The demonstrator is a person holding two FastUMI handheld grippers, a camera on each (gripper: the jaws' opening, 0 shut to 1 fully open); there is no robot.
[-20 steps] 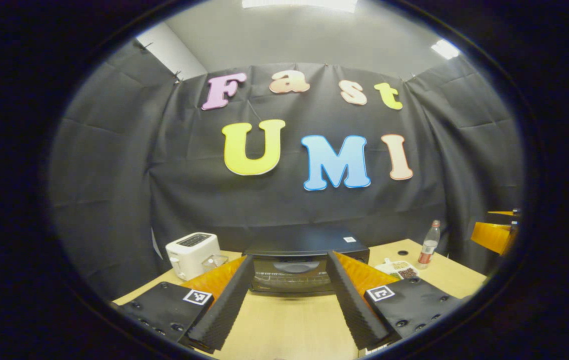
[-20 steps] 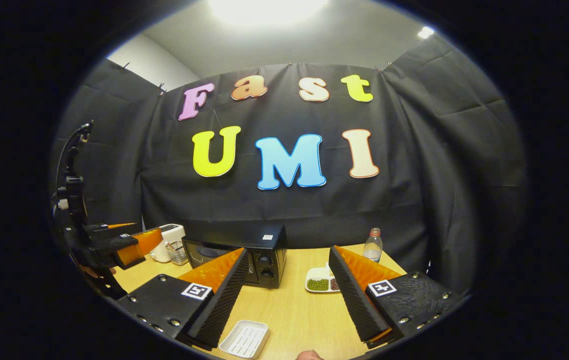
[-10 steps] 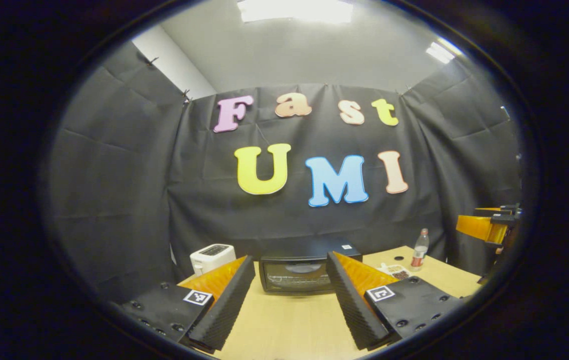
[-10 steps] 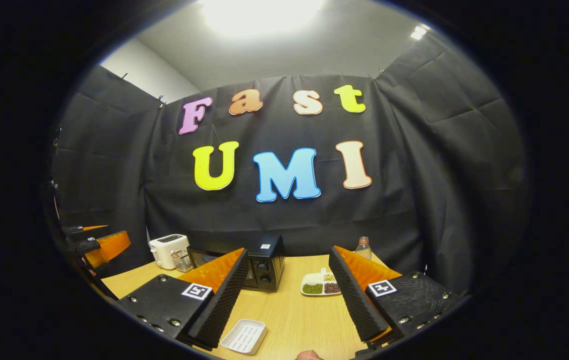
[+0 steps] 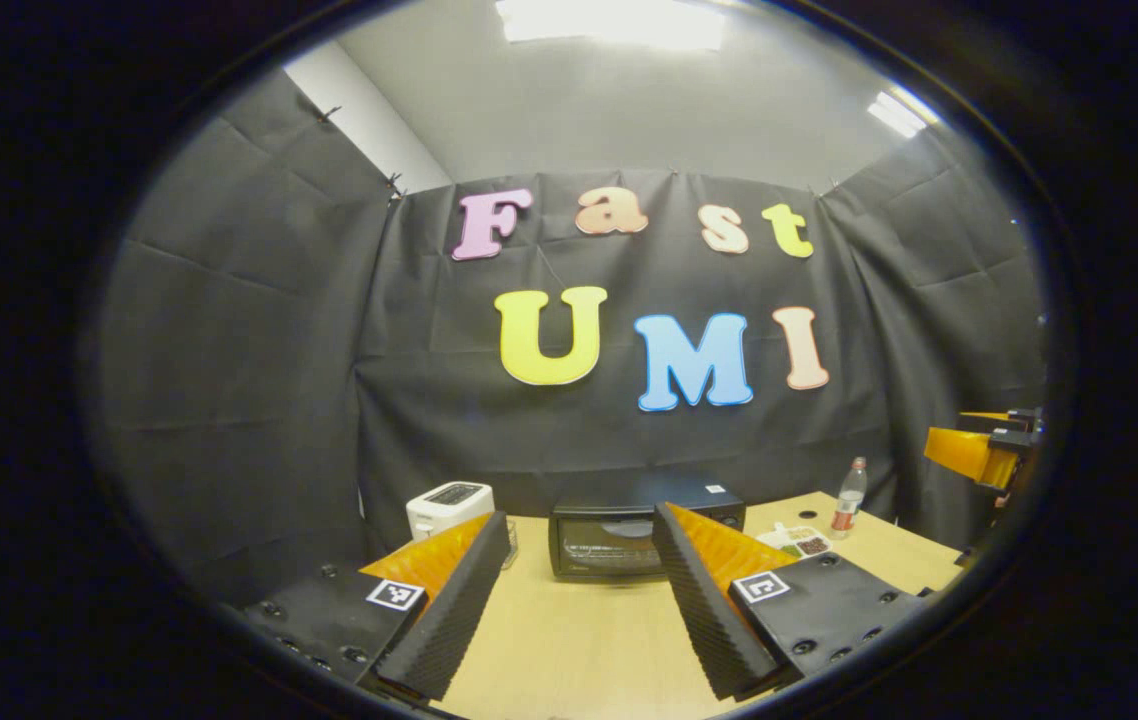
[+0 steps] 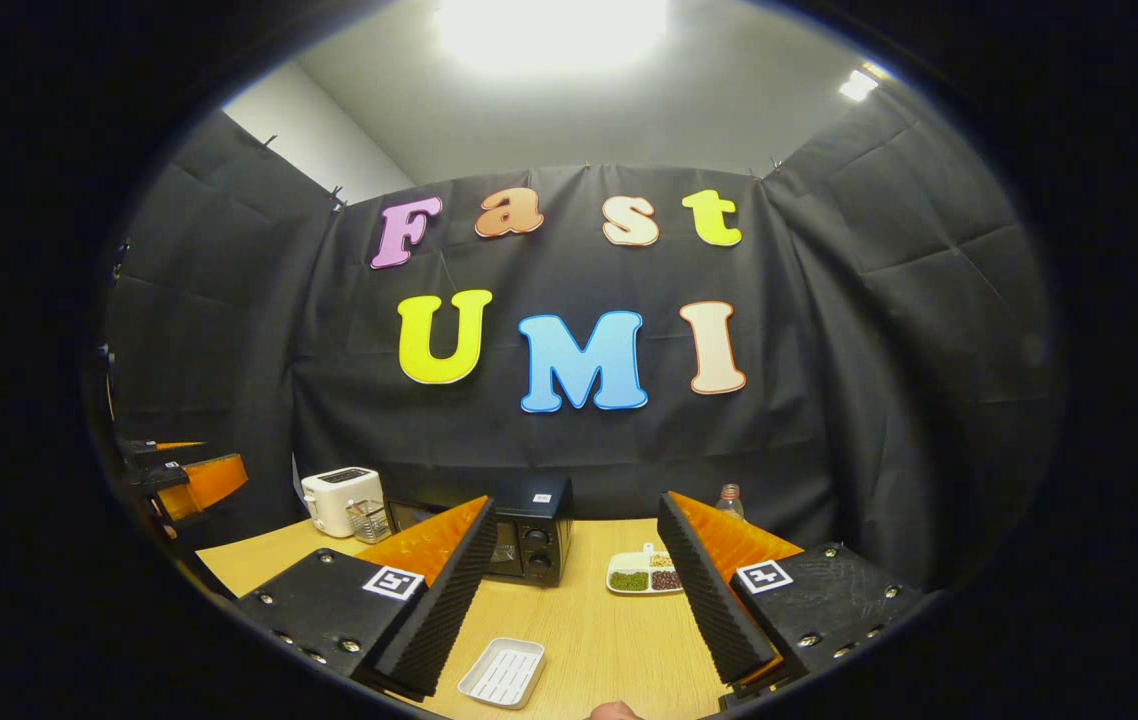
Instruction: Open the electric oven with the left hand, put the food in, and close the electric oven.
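Black cloth walls [image 5: 259,330] surround a pale wooden table [image 5: 579,640] (bright ceiling lights [image 6: 549,25] overhead).

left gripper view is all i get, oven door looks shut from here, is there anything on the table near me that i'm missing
Observer: Yes. A small ridged white tray lies on the table, just ahead of the open, empty right gripper.
Operator: ok and where are the oven controls
Observer: Two round knobs, one above the other, at the right end of the electric oven front.
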